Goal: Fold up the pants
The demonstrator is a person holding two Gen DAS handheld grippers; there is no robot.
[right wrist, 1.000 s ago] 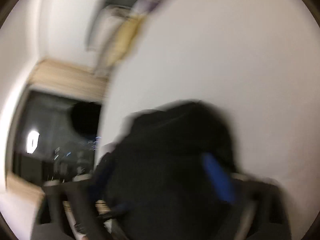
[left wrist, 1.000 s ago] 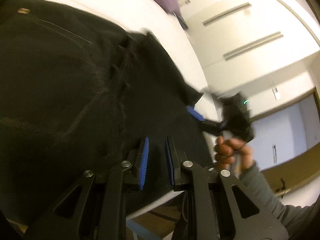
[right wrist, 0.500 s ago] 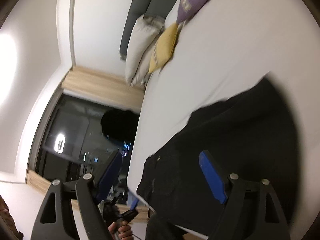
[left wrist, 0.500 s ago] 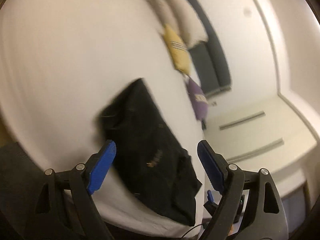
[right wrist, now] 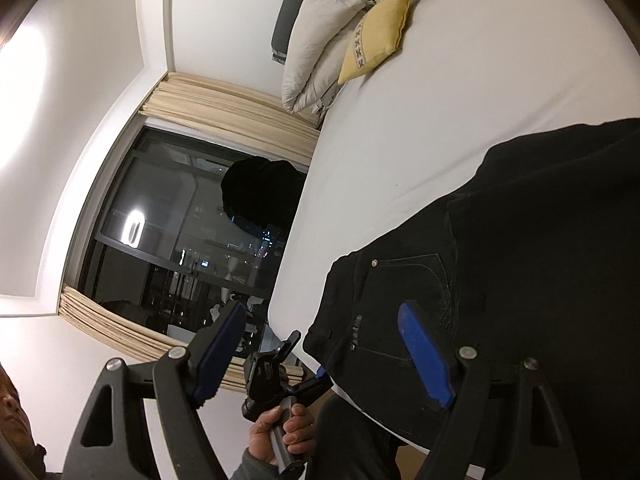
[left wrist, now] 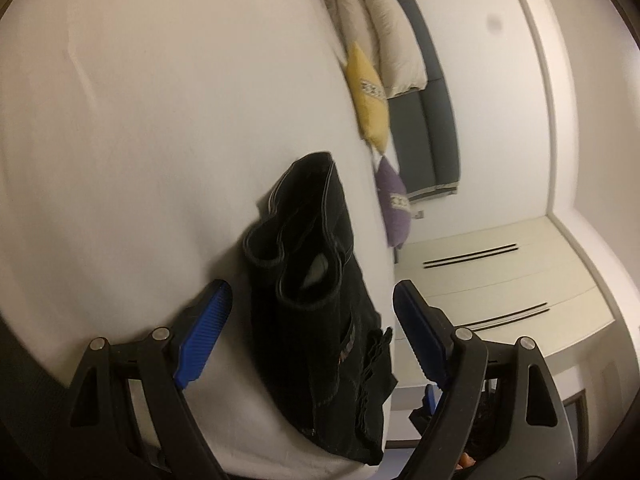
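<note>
Since the black pants (left wrist: pixel 320 312) already sit in a folded bundle at the near edge of the bed (left wrist: pixel 160 120), folding looks basically done, with the left gripper (left wrist: pixel 308 336) and right gripper (right wrist: pixel 324 356) both wide open, holding nothing.

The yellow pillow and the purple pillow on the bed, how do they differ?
The yellow pillow is mustard coloured, the purple pillow violet. The yellow pillow leans against the pale bedding by the dark headboard, while the purple pillow lies past it, nearer the edge of the bed. In the left wrist view the purple pillow is nearer the folded black pants. Both are small cushions with a patterned band.
</note>
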